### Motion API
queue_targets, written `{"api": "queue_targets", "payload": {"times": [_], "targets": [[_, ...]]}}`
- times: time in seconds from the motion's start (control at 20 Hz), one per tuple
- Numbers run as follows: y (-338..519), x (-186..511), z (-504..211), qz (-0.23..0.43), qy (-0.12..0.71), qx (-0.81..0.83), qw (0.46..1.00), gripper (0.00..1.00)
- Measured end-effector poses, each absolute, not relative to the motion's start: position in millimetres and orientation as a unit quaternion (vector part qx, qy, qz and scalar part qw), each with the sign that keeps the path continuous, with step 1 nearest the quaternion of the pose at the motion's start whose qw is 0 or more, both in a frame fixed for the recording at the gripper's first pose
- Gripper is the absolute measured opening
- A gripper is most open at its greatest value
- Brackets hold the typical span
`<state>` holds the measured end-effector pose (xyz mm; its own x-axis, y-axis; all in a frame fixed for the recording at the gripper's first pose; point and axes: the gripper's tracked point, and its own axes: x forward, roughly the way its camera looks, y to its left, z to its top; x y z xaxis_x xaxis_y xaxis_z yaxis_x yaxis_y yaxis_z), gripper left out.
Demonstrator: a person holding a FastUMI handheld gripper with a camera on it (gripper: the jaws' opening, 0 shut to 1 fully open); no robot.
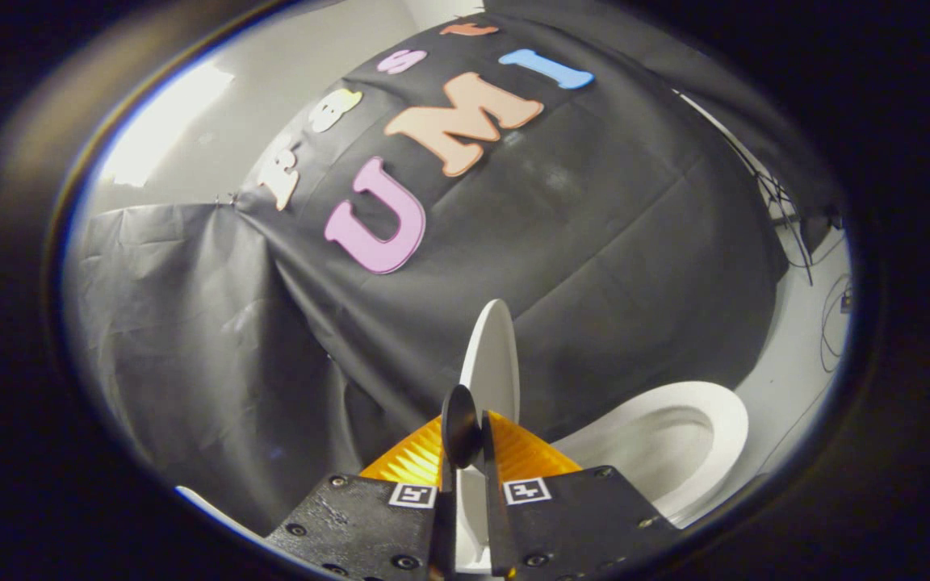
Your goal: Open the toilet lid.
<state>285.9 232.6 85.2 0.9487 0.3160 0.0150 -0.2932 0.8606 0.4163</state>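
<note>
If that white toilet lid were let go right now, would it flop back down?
Possibly. The toilet lid stands near upright, edge-on, pinched between the tool's fingers, so a slight tilt might drop it onto the bowl. It looks stiff, keeping its flat shape. Its smooth surface may be slippery.

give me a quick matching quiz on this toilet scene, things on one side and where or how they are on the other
Things:
1. toilet lid
2. toilet bowl
3. hand-held gripper
4. black cloth

States or places:
A. hanging as the backdrop behind the toilet
B. open to view, beside the raised lid
C. raised on edge, standing up between the fingers
D. fingers closed on the lid's edge

Pairs: 1-C, 2-B, 3-D, 4-A
</note>
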Motion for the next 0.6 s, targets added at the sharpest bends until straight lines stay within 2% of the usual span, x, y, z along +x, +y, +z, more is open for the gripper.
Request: {"api": "queue_targets", "payload": {"times": [0.3,0.6], "targets": [[278,286,100,0.134,0.02,0.088,0.987,0.16],[322,285,101,0.142,0.016,0.038,0.989,0.16]]}}
